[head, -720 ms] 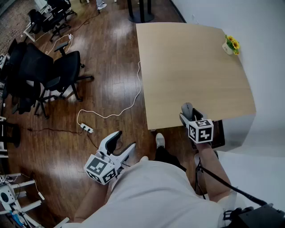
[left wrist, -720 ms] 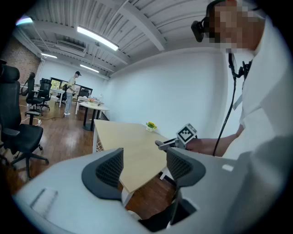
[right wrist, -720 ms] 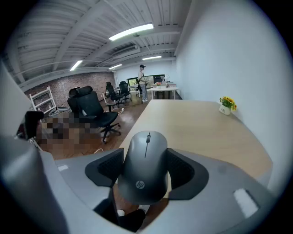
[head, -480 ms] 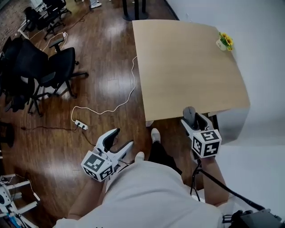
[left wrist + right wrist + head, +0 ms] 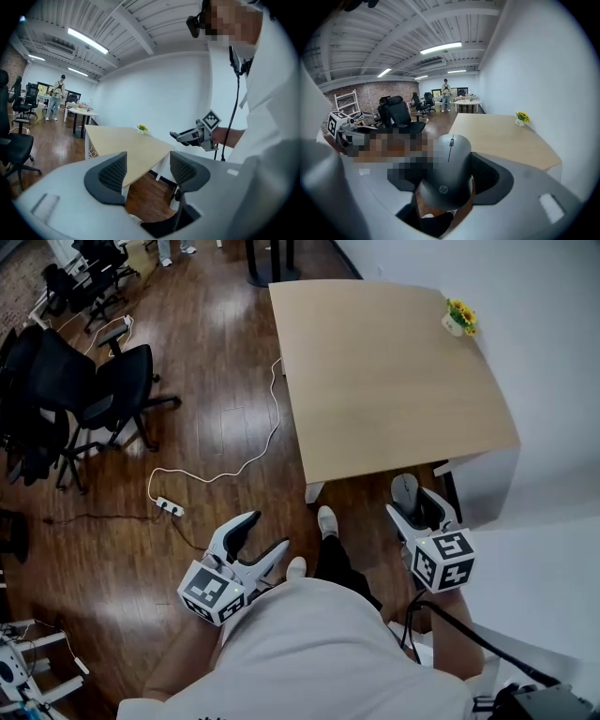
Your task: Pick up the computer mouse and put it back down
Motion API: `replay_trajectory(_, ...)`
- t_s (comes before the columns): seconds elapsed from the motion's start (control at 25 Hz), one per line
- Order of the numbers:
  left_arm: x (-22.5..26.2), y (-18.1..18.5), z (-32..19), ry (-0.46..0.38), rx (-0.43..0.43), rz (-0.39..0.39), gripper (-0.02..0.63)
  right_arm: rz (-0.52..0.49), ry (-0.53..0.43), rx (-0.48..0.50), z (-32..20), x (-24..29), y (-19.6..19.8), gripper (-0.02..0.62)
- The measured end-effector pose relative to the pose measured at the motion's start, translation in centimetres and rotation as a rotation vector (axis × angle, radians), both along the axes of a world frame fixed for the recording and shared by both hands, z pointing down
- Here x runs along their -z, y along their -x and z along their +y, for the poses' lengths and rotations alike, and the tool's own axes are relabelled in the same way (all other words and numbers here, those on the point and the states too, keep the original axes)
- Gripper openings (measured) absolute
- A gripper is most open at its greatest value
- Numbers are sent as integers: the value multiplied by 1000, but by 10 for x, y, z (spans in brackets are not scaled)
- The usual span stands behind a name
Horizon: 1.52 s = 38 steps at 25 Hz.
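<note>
A grey computer mouse [image 5: 450, 159] sits clamped between the jaws of my right gripper [image 5: 449, 180], its nose pointing forward. In the head view the mouse [image 5: 405, 487] and the right gripper [image 5: 415, 503] hang over the floor, just off the near edge of the light wooden table [image 5: 394, 381], at its right corner. My left gripper [image 5: 265, 532] is low at the left, over the floor, open and holding nothing. Its two dark pads [image 5: 110, 172] stand well apart in the left gripper view, and the right gripper [image 5: 193, 136] shows beyond them.
A small pot of yellow flowers [image 5: 457, 317] stands at the table's far right corner. Black office chairs [image 5: 103, 390] crowd the left. A white cable and power strip [image 5: 170, 508] lie on the wooden floor. My shoe [image 5: 326, 519] is by the table leg.
My right gripper has drawn back with the mouse, from over the table's near edge to beyond it. The left gripper has stayed roughly where it was.
</note>
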<state>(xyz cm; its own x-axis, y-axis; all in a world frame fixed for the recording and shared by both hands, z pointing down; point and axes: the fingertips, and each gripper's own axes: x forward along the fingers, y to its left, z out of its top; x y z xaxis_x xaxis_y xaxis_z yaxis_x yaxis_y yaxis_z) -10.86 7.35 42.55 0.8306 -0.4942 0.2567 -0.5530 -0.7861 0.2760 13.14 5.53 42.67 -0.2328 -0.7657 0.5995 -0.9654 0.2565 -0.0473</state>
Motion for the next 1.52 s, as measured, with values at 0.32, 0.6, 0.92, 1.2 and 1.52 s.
replay_trajectory(0.32, -3, -6, -4, 38, -20, 11, 276, -5, 10, -13, -13, -9, -8, 299)
replay_trajectory(0.6, -6, -17, -30, 72, 20, 5, 276, -24, 62, -41, -90, -59, -39, 299)
replay_trajectory(0.92, -6, -16, -74, 109, 145, -23, 275, -24, 156, -39, -215, -151, -63, 299)
replay_trajectory(1.2, -11, -22, -108, 148, 225, -43, 275, 1, 258, -46, -284, -231, -73, 299)
replay_trajectory(1.52, -20, -27, -130, 181, 269, -68, 275, 44, 342, -58, -299, -289, -80, 301)
